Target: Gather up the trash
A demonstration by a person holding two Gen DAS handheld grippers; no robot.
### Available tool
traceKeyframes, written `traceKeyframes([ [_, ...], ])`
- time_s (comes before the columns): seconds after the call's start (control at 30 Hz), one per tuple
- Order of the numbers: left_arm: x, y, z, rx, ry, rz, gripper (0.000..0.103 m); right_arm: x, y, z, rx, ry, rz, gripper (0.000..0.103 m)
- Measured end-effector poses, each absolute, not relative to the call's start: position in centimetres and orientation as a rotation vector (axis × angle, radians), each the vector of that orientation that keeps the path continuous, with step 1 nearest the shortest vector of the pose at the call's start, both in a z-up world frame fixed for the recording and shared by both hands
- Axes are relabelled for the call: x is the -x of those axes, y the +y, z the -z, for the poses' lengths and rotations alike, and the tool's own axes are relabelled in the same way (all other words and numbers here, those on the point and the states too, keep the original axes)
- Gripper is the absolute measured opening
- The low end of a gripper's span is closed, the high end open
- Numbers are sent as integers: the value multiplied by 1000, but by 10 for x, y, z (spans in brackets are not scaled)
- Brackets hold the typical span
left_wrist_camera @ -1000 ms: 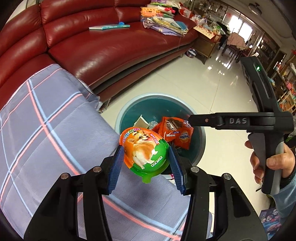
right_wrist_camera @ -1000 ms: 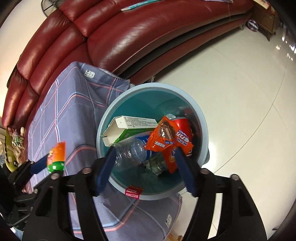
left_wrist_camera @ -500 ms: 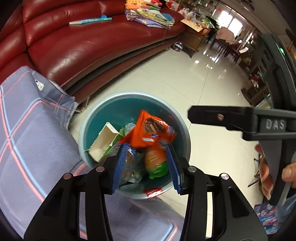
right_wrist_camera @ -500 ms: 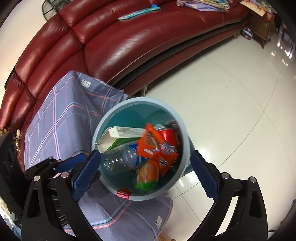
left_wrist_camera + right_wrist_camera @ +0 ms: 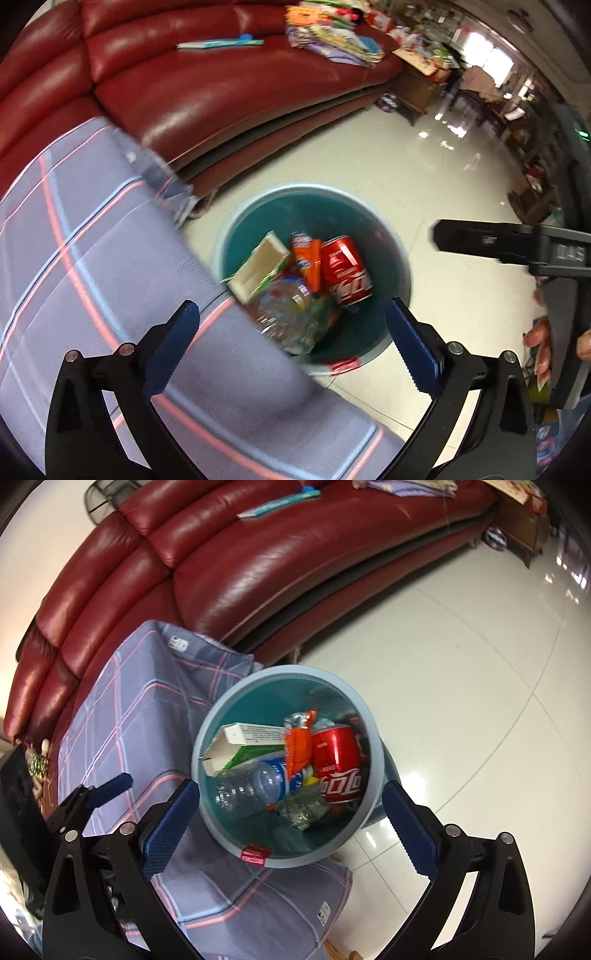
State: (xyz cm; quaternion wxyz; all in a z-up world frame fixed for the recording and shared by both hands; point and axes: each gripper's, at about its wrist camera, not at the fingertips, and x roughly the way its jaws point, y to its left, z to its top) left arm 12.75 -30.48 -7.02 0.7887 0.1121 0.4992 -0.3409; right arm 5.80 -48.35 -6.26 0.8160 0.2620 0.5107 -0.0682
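A round teal trash bin (image 5: 397, 251) (image 5: 371, 734) stands on the floor beside the plaid-covered table. Inside lie a red cola can (image 5: 345, 271) (image 5: 336, 760), an orange snack bag (image 5: 308, 260) (image 5: 297, 744), a white-and-green carton (image 5: 258, 269) (image 5: 243, 746) and a clear plastic bottle (image 5: 291, 317) (image 5: 251, 786). My left gripper (image 5: 295, 350) is open and empty above the bin's near edge. My right gripper (image 5: 290, 829) is open and empty, directly over the bin. The right gripper also shows at the right of the left wrist view (image 5: 480, 243).
A blue plaid cloth (image 5: 92, 258) (image 5: 140, 716) covers the table left of the bin. A dark red leather sofa (image 5: 221, 92) (image 5: 258, 561) curves behind, with a book and piled items on it. Glossy white tile floor (image 5: 461, 664) spreads to the right.
My left gripper carried the green-and-orange dog-print packet over the bin, opened and dropped it in. It now stands wide open and has pulled back. The bin's trash has shifted, showing the cola can.
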Motion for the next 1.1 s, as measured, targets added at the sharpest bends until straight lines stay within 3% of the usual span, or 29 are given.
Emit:
traceKeyframes([
  [0.37,-114,-269,48,-261,1071,636,96,-35,-460,37,-487,1049,129,99],
  [1.1,-38,-220,-42,-259,762,486,96,28,-410,0,-287,1012,188,99],
])
